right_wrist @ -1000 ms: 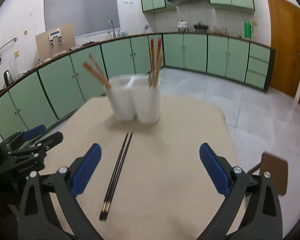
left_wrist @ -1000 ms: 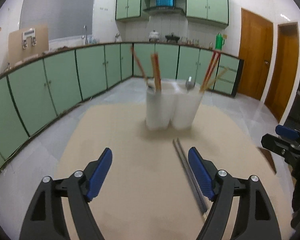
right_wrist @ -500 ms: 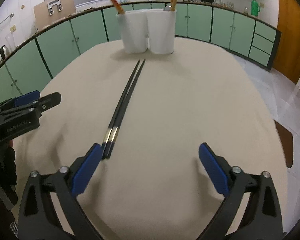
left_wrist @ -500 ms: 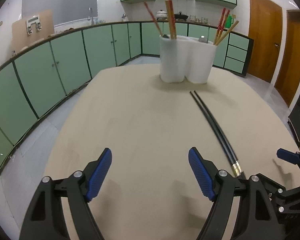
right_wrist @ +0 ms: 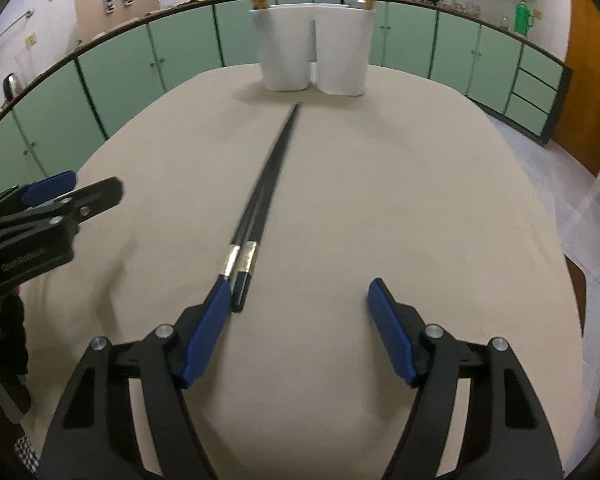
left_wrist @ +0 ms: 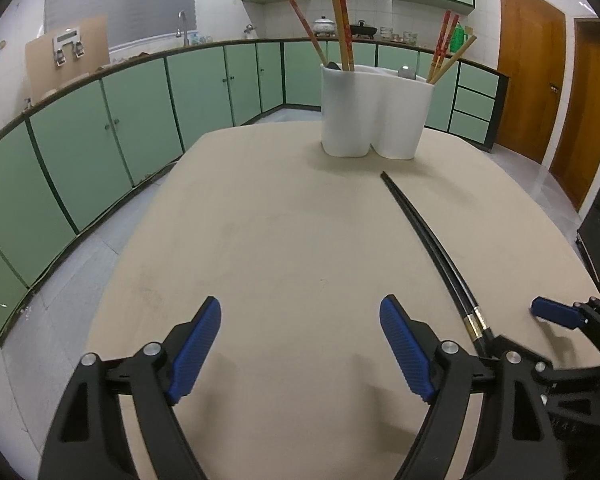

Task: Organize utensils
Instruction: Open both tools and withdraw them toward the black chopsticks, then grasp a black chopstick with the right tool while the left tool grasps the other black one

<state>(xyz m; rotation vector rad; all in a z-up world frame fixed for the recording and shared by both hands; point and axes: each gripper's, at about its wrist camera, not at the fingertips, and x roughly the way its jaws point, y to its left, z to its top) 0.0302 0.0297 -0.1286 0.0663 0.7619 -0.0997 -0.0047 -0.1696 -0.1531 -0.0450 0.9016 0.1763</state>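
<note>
Chopsticks (right_wrist: 260, 208), a black pair with metal bands near the thick end, lie side by side on the beige tabletop (right_wrist: 420, 200), butt ends nearest the right tool (right_wrist: 296, 300) and tips pointing away at the holder. That tool is low over the tabletop with its jaws closing; the left blue pad is just beside the butt ends, possibly touching the nearer stick, while the right pad stands well apart, so nothing is pinched yet. Coming in along the sticks' length from the thick end seems deliberate: the closing pads can sweep both sticks together and catch them as one bundle where they are widest. The left tool (left_wrist: 300, 344) hovers off to the side over bare tabletop, its jaws wide apart, easing wider and holding nothing; the sticks run past the outside of its right arm, so it probably waits in reserve or to steady things. Farther off, near the far edge, stands a white two-compartment holder (left_wrist: 376, 112), already carrying red and tan chopsticks and what look like spoon ends in both halves. Leaning upright there keeps utensils sorted, and the black pair likely belongs in one half. Beyond run green kitchen cabinets (left_wrist: 140, 112).
</note>
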